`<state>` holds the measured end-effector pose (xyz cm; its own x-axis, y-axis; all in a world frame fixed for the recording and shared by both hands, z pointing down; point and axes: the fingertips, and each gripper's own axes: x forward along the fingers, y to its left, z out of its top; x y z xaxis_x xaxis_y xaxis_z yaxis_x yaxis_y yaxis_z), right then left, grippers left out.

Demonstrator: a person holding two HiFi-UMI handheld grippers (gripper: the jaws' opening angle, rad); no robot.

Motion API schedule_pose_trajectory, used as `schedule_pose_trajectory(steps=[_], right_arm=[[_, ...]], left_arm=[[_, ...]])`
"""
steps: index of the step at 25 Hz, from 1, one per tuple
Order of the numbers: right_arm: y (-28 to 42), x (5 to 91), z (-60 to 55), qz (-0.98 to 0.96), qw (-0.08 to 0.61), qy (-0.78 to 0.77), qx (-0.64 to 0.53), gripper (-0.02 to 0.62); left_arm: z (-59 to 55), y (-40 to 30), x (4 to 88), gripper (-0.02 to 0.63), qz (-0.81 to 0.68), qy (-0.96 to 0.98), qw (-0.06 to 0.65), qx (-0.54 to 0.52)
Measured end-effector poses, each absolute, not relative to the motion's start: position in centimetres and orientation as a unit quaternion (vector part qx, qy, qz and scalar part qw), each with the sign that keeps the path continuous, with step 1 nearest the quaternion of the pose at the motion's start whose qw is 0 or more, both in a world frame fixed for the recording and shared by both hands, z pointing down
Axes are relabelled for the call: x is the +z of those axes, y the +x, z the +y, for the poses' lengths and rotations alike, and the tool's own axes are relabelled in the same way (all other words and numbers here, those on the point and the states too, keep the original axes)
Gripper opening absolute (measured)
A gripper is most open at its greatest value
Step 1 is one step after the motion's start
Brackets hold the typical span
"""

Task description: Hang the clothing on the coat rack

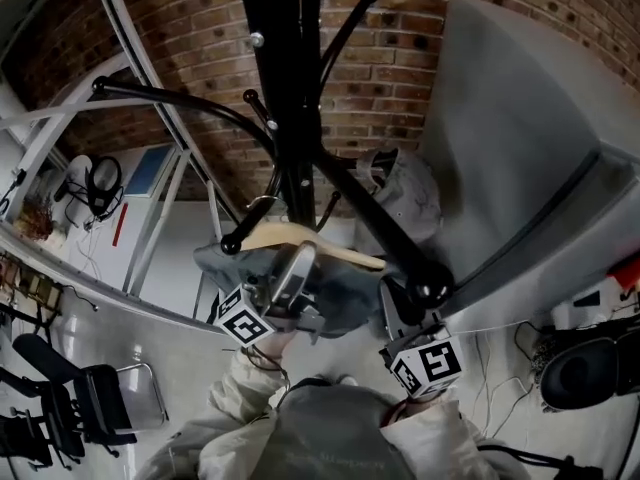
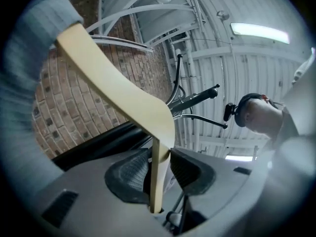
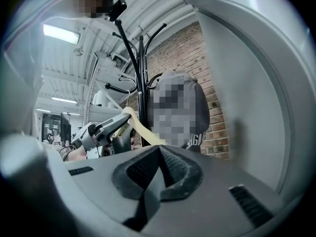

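The black coat rack (image 1: 290,88) stands against the brick wall. A pale wooden hanger (image 1: 310,240) with grey-blue clothing (image 1: 340,293) draped on it sits at the rack's pole, under the arms. The hanger (image 2: 118,93) stands edge-on between the jaws of my left gripper (image 2: 159,164), with a thin dark gap beside it, so the jaws stand open around it. In the head view that left gripper (image 1: 297,258) reaches up from below. My right gripper (image 3: 160,154) is shut with nothing in it, just right of the clothing (image 1: 393,296). It looks toward the rack (image 3: 140,83) and hanger (image 3: 140,130).
A dark grey cap (image 1: 405,188) hangs on the rack's right side. A big grey panel (image 1: 530,148) leans close on the right. White metal framing (image 1: 150,228) runs along the left, with a black chair (image 1: 90,398) on the floor below it.
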<state>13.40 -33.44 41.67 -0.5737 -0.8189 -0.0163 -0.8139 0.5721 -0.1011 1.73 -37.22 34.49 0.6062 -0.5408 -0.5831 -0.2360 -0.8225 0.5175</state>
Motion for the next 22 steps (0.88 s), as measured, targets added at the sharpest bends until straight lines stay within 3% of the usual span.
schedule_pose_trajectory(steps=[10,15,22], right_arm=[[11.4,42.5,-30.7,0.894,0.027,-0.445,-0.051,0.021],[8.3,42.5,-29.3,0.9,0.025,-0.431,-0.054,0.021],[3.8,42.4,-26.8,0.906,0.023,-0.421,-0.048,0.021]], left_arm=[[-34.0,0.8,40.2,0.11,-0.296,0.872,0.223,-0.321],[-31.2,-1.0,40.8,0.045,-0.339,0.891,0.17,-0.251],[-28.6,-4.7,42.2,0.009,-0.41,0.898,0.085,-0.134]])
